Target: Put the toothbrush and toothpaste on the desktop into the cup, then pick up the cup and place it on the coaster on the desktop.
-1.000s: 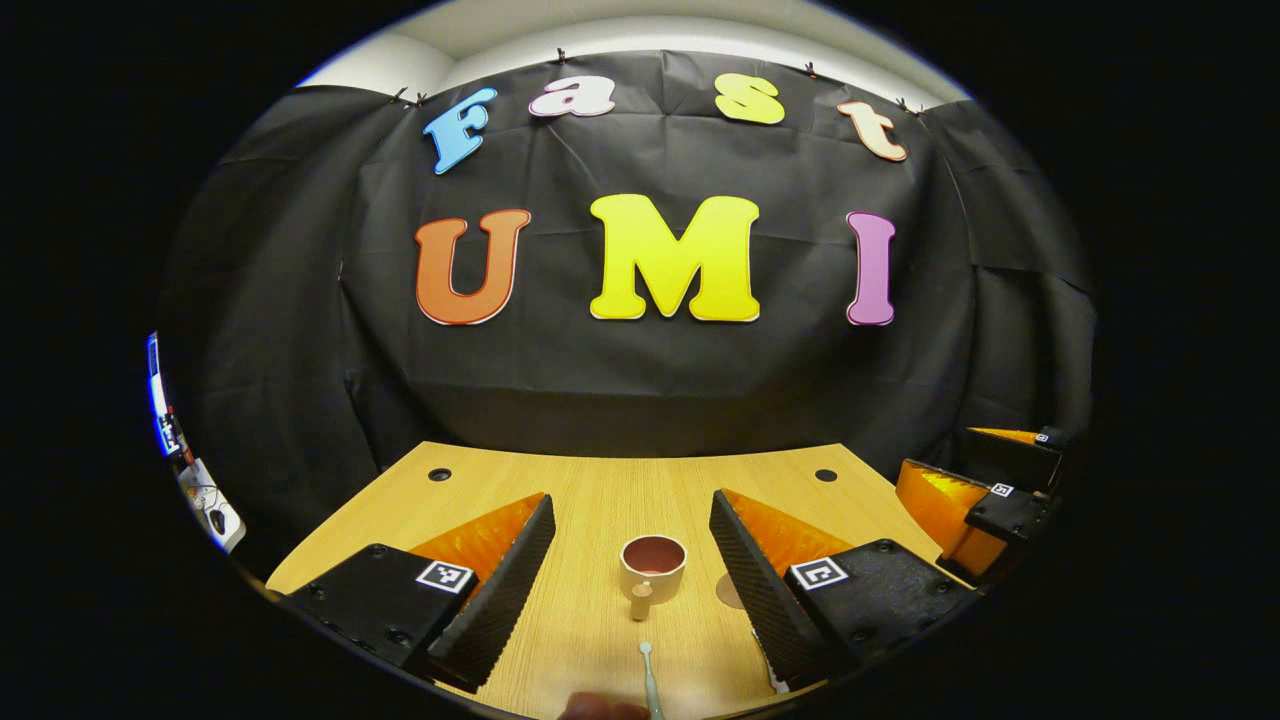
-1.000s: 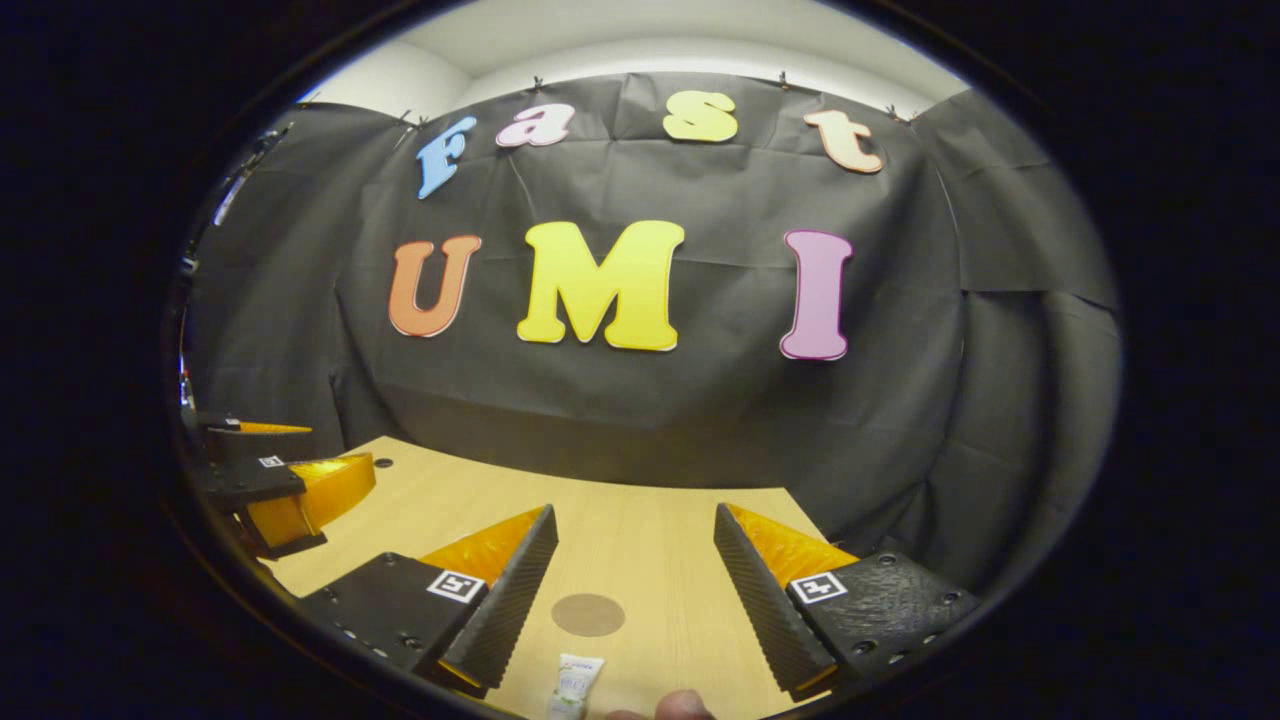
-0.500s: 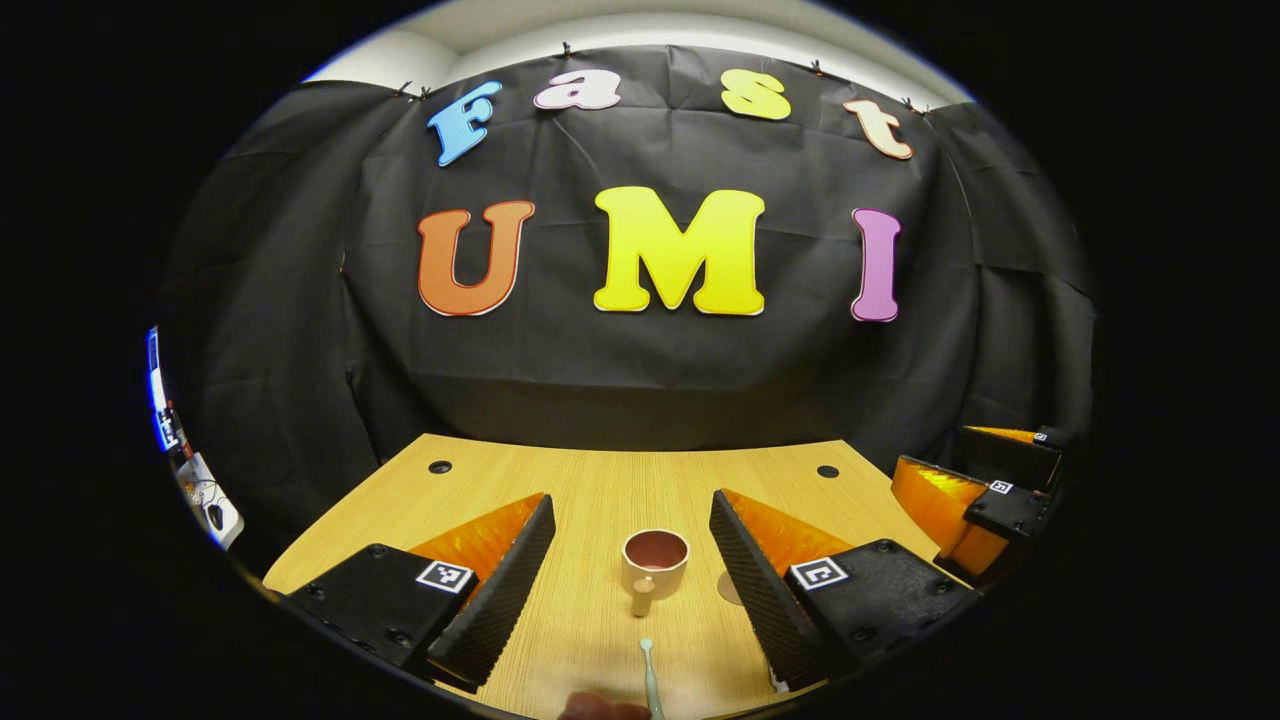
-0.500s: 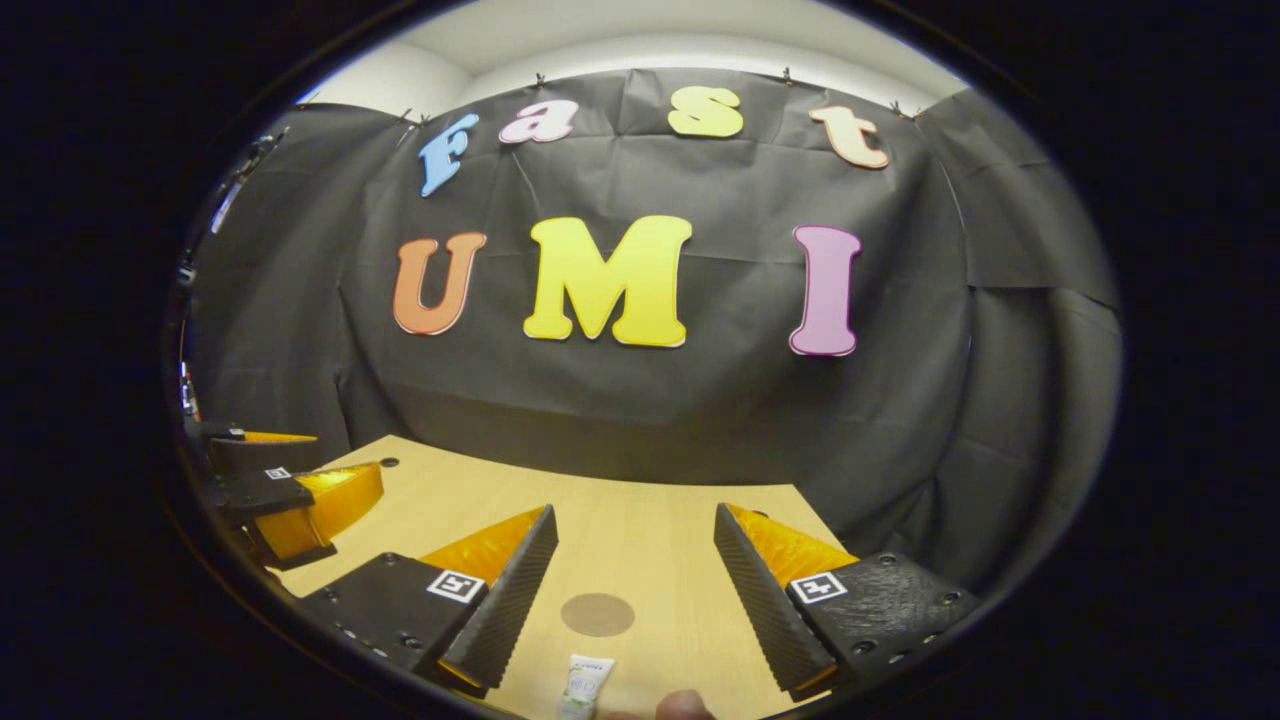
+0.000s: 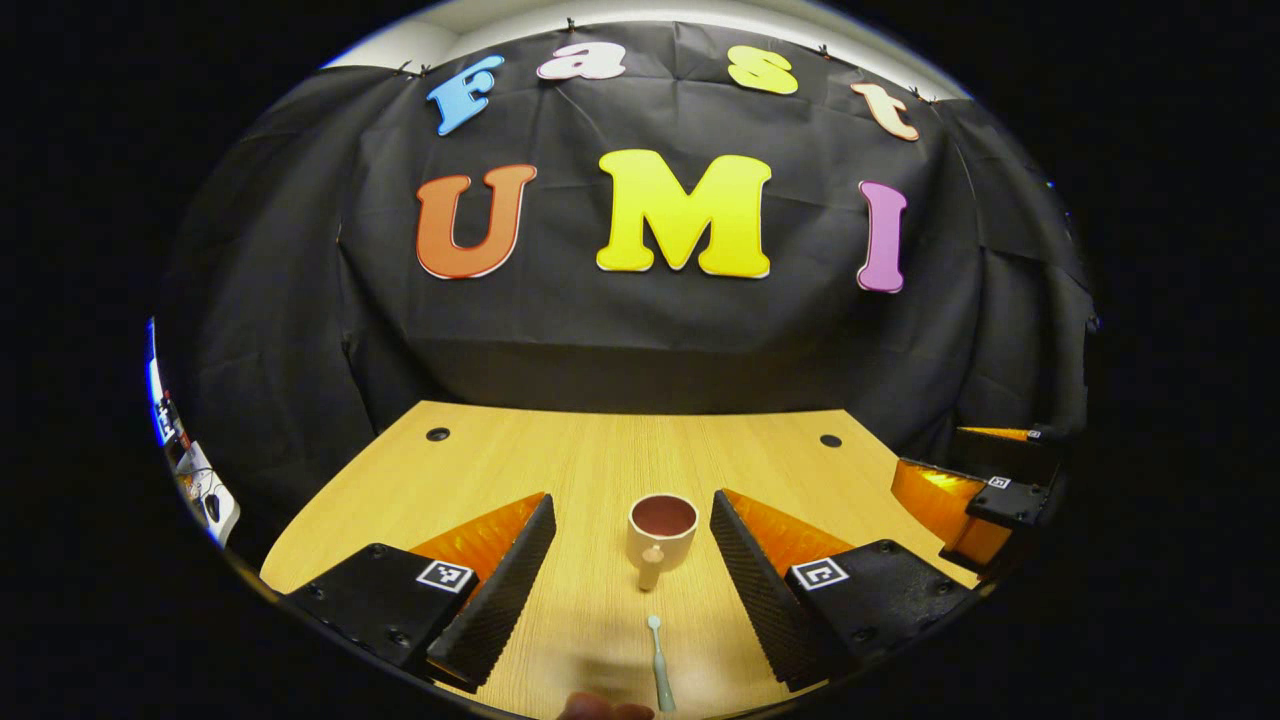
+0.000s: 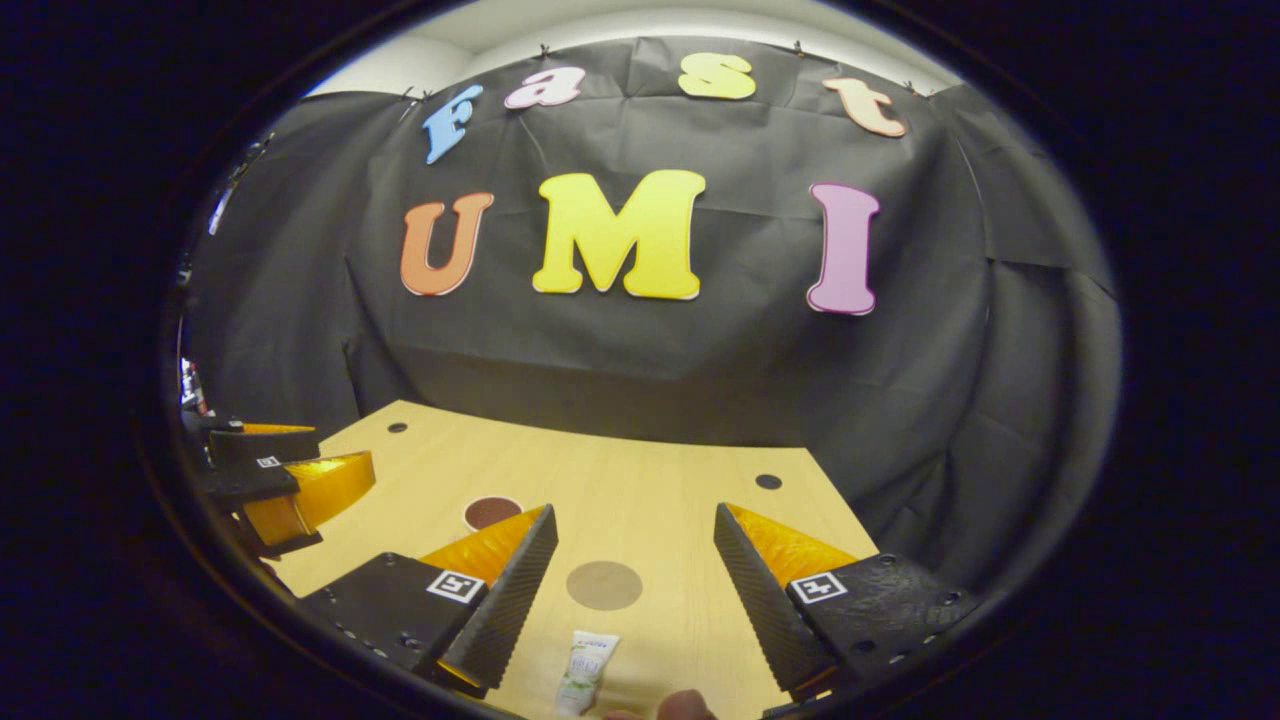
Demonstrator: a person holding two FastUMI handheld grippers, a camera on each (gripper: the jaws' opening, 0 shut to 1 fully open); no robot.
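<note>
The toothbrush lies flat on the bench just in front of the cup; the toothpaste lies near the coaster. Both grippers, left and right, hang spread wide, holding nothing. Next, I think, each must drop and pinch its thing

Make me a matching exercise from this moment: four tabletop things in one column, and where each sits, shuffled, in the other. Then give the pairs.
Things:
1. cup
2. toothbrush
3. toothpaste
4. coaster

Places:
A. flat on the desk, just beyond the toothpaste, between the right gripper's fingers
B. nearest the camera in the right gripper view
C. upright between the left gripper's open fingers
D. lying just in front of the cup's handle

Pairs: 1-C, 2-D, 3-B, 4-A
</note>
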